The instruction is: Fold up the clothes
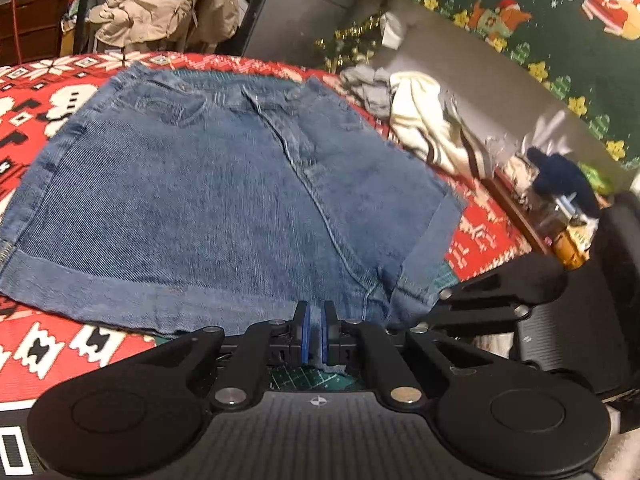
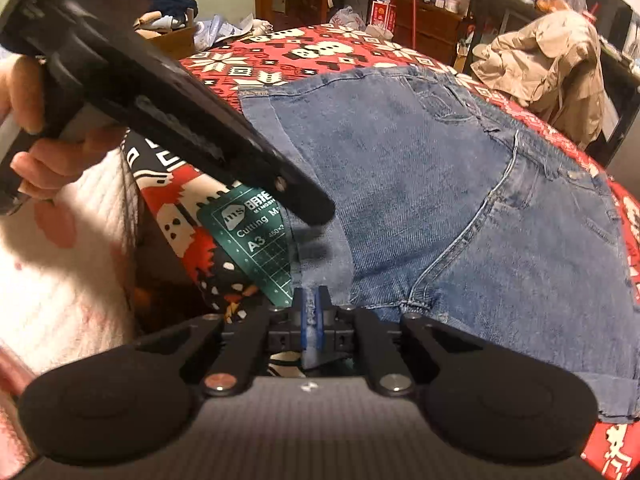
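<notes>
Blue denim shorts (image 1: pixel 224 184) lie spread on a red patterned tablecloth (image 1: pixel 48 92), waistband at the far side. My left gripper (image 1: pixel 316 314) is shut on the near hem, with denim pinched between its blue pads (image 1: pixel 306 332). Just to its right, the black right gripper (image 1: pixel 444 294) meets the other leg's hem. In the right wrist view my right gripper (image 2: pixel 311 300) is shut on a raised flap of the shorts (image 2: pixel 420 200). The left gripper (image 2: pixel 316 216) reaches in from the upper left, held by a hand (image 2: pixel 24 100).
A green cutting mat (image 2: pixel 256 236) shows under the lifted hem. A white striped garment (image 1: pixel 424 124) and grey cloth (image 1: pixel 368 84) lie beyond the shorts at right, near a jar (image 1: pixel 568 236). A beige jacket (image 1: pixel 168 4) hangs on a chair behind. White quilted fabric (image 2: pixel 60 272) is left of the table edge.
</notes>
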Demonstrator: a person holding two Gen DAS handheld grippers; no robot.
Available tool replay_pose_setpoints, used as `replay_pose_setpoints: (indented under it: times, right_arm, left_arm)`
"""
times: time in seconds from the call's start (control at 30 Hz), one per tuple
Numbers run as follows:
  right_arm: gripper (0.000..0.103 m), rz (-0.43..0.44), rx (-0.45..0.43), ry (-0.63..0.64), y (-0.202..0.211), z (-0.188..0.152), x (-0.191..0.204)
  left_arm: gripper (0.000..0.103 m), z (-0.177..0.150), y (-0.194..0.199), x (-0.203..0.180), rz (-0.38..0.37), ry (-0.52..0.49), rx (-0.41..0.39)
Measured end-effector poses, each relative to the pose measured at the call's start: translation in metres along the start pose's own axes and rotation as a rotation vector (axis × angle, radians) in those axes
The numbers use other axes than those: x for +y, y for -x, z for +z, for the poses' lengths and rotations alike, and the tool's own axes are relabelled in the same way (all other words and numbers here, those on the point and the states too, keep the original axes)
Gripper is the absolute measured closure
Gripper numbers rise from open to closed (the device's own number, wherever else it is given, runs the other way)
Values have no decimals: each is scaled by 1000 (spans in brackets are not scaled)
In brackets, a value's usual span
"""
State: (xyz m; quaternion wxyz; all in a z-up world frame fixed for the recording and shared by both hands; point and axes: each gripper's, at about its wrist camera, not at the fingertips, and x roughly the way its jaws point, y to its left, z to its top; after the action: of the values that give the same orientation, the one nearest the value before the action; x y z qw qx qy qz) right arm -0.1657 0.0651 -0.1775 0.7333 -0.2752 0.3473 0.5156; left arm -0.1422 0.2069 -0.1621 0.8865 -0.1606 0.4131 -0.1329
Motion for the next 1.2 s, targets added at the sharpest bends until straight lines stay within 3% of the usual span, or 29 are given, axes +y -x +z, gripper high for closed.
replay_pose_setpoints:
  times: [0.1,0.3,0.47,0.6,0.73,0.8,0.87,0.9,0.93,0.97,1.2]
  right_arm:
    - [97,15,-30,-19,12,-3,-2]
    - [90,28,-83,-195,50,-16,-29]
    - [75,54,-72,-423,60,-40,-63]
    - [73,111,-92,-634,48,-59,-94]
    - [73,163,-138,-740,39,-67,-110]
    - [72,155,-125,-751,30,-66,-111]
    - [80,148,-104,-749,19,-64,-109]
    - [101,140,-90,-735,17,-63,-108]
    - [101,132,-77,-716,16,-63,-106]
    - [101,121,-68,-682,19,-60,-102]
    - [101,84,-15,-538,35,-50,-83]
  left_arm:
    - [99,-4,1,-3,-14,1,12]
    - [99,-13,4,-4,-75,58,33]
    - [76,-23,-7,-5,-100,135,65]
    - [71,-25,-16,-8,-107,185,59]
    - [71,-27,-20,-10,-110,211,29]
    - [71,-28,-23,-11,-109,216,23]
    - [73,-28,-24,-12,-107,221,13]
    - [76,-29,-24,-13,-100,218,8]
    - [80,-29,-24,-13,-94,214,3]
    - [95,-30,-23,-15,-79,204,-4]
    - [98,-35,-15,-39,8,16,-17]
